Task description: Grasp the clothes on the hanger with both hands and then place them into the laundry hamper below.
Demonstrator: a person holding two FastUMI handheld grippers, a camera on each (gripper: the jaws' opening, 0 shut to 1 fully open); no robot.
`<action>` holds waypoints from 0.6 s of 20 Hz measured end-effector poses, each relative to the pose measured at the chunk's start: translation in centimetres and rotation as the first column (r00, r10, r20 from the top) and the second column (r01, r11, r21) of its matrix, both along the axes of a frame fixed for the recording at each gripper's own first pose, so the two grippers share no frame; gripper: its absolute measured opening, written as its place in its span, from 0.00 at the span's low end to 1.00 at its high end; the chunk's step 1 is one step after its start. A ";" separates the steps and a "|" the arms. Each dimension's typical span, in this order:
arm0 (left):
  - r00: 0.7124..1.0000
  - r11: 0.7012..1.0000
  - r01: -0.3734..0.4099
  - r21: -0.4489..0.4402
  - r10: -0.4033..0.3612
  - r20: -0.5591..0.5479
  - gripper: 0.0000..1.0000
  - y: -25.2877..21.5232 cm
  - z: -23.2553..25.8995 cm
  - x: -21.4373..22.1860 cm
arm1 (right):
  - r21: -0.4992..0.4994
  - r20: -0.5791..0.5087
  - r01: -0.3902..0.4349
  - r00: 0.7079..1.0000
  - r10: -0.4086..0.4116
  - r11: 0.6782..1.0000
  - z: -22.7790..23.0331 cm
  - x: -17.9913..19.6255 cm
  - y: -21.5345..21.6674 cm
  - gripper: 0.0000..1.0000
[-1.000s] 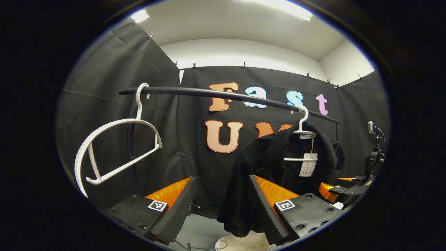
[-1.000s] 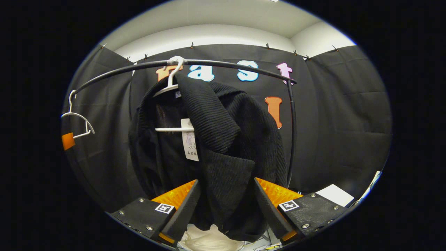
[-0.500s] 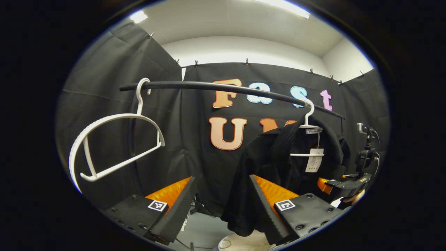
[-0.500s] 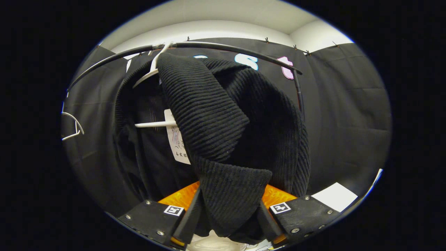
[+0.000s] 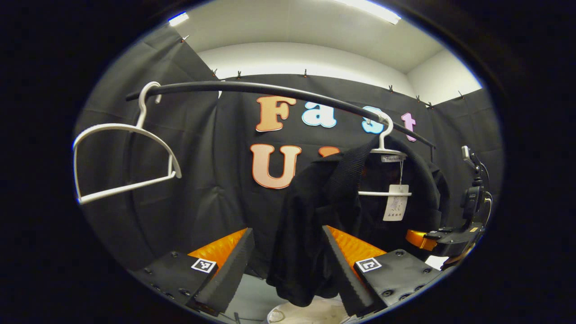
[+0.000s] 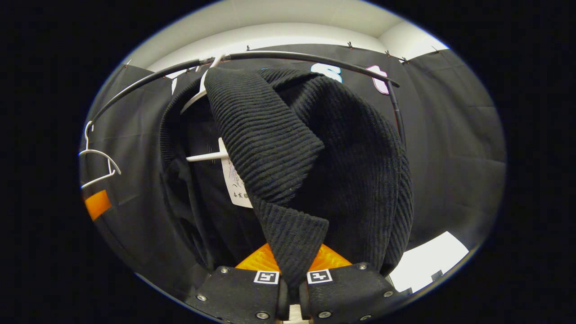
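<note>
A black ribbed knit garment hangs on a white hanger from the black rail, with a paper tag inside it. My right gripper is shut on a folded ribbed edge of the garment's front. In the left gripper view the same garment hangs at centre right on its hanger. My left gripper is open, and the garment's lower left part hangs between its fingers, close to the right one. The right gripper shows at the garment's far side. A white hamper rim lies below.
An empty white hanger hangs at the rail's left end, also seen as the empty hanger in the right gripper view. Black cloth walls close the booth behind and at the sides. A pale patch of floor shows at lower right.
The right gripper moved in on the garment's ribbed fold and shut on it. The left gripper's view swung toward the garment; it stays open.
</note>
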State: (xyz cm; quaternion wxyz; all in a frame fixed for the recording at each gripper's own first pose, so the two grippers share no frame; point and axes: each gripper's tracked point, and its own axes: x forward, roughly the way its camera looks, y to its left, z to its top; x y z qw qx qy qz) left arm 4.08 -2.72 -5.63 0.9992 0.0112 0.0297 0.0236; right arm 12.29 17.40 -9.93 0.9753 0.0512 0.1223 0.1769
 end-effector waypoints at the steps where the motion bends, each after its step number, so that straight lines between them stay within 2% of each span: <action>1: 1.000 1.000 0.020 -0.007 -0.020 -0.008 0.96 -0.8 -0.6 0.7 | -0.001 0.003 -0.005 1.000 0.005 1.000 0.2 -0.2 -0.1 0.07; 7: 0.989 0.990 0.139 -0.036 -0.140 -0.052 0.97 -5.8 -3.9 4.1 | 0.023 0.016 0.003 1.000 -0.004 1.000 2.3 -1.8 -2.1 0.06; 9: 0.983 0.984 0.178 -0.035 -0.179 -0.048 0.94 -7.3 -4.8 5.1 | 0.032 0.020 0.013 1.000 -0.014 0.999 2.9 -2.1 -3.0 0.06; 11: 0.981 0.983 0.185 -0.016 -0.186 -0.061 0.93 -8.1 -6.0 6.5 | 0.040 0.025 0.019 1.000 -0.020 0.999 3.6 -2.5 -3.7 0.06; 12: 0.980 0.983 0.181 -0.012 -0.181 -0.077 0.97 -8.4 -6.9 7.1 | 0.043 0.028 0.021 0.999 -0.022 0.999 3.9 -2.8 -4.0 0.06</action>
